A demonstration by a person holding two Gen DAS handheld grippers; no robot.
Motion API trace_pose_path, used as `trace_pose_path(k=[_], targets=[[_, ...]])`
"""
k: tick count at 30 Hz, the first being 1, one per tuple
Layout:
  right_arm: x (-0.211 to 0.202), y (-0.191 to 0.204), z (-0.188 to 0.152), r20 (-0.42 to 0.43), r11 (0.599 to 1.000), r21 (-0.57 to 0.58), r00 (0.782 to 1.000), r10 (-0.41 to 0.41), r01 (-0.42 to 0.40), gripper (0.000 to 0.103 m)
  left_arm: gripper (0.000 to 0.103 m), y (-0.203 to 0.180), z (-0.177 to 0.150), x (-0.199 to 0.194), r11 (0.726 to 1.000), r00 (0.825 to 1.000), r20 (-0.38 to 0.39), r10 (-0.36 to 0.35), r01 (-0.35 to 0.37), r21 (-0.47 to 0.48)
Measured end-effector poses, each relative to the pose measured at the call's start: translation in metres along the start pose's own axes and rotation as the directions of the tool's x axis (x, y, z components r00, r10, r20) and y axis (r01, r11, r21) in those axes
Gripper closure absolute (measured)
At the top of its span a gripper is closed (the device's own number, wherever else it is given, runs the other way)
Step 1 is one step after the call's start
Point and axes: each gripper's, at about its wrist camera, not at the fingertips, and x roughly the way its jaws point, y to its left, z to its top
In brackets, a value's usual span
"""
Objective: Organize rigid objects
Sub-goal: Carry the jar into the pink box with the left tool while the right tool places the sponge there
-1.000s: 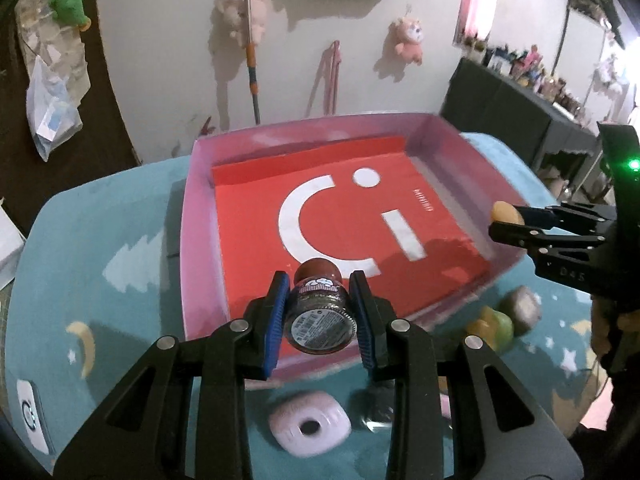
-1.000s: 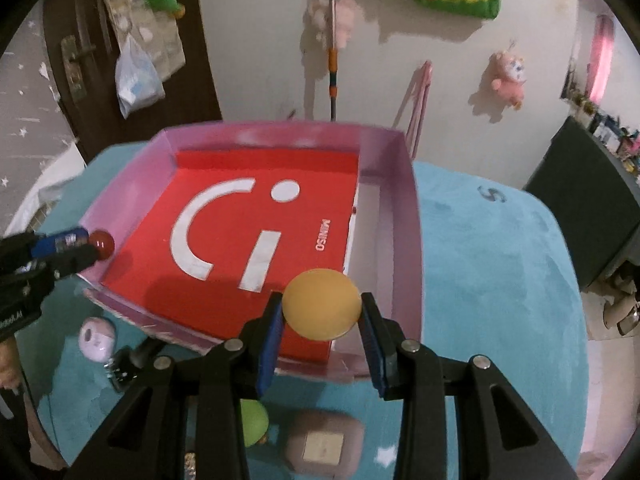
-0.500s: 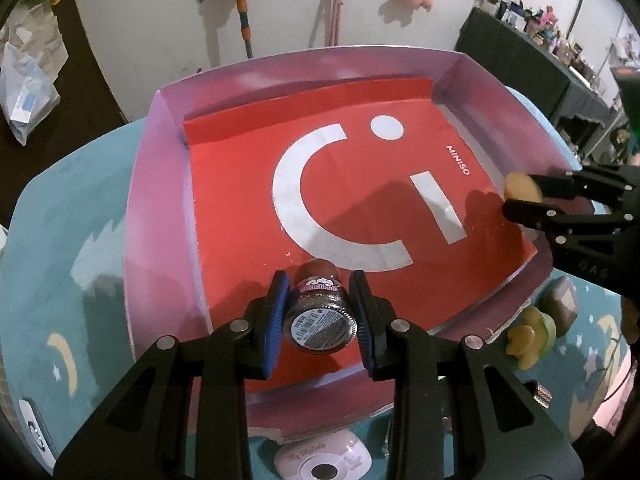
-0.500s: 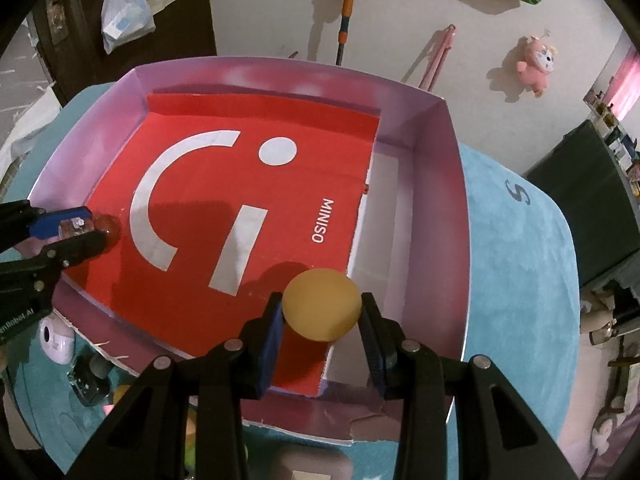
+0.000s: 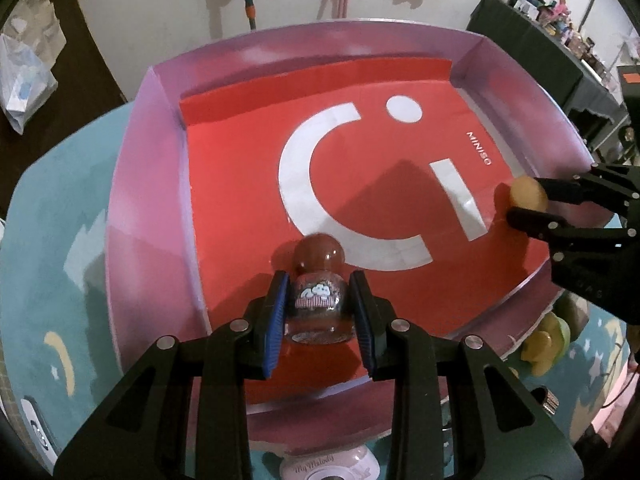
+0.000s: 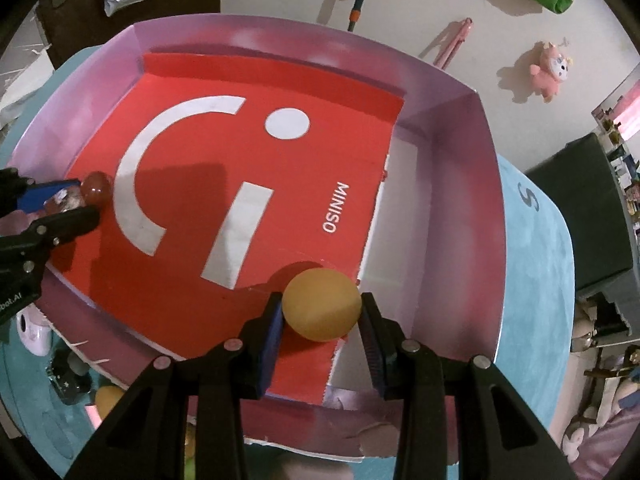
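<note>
- A small glass bottle point(image 5: 318, 304) with a round brown stopper and a cartoon label is being held between the blue pads of the left gripper point(image 5: 320, 312); the jaws are being kept closed on its sides, and no gap is being shown between pads and glass.
- The bottle is being carried low over the near left part of the red liner, inside the pink-walled cardboard tray point(image 5: 148, 184); whether its base is touching the liner cannot be told.
- An orange ball point(image 6: 322, 304) is being gripped by the right gripper point(image 6: 322, 316), its jaws pressed against both sides of the ball, over the near right edge of the red liner, just beside the bare white strip of tray floor.
- The placing step is judged to be in hand: both objects are being positioned inside the tray, well apart from each other, with neither yet let go.
- The next move is judged to call for each object being lowered until it is resting on the liner, then for the jaws being opened. The ball is likely to roll once freed, so a gentle release near the tray wall is being suggested.
- Outside the tray, on the teal rug point(image 5: 60, 240), further items are lying near the front rim: a pale pink round case point(image 5: 328, 468) and a yellow-green toy point(image 5: 546, 344).
</note>
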Motion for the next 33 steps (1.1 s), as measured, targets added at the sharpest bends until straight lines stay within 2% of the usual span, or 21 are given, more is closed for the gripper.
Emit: trace_pose_path(k=[16,28,33], targets=[[0.003,0.003,-0.001,0.006,1.0,-0.008,1.0,-0.003,0.003,0.064,0.074,0.001,0.001,0.002,1.0,1.0,-0.007,-0.01,0.01,-0.012],[0.002,0.004,-0.001,0.011,1.0,-0.013,1.0,-0.012,0.012,0.062,0.073,0.016,0.003,-0.001,0.997,0.998,0.001,-0.067,0.067,-0.037],[-0.003,0.009,-0.002,0.018,1.0,-0.021,1.0,-0.001,0.002,0.051,0.073,0.02,0.001,-0.011,0.997,0.997,0.031,-0.069,0.07,-0.04]])
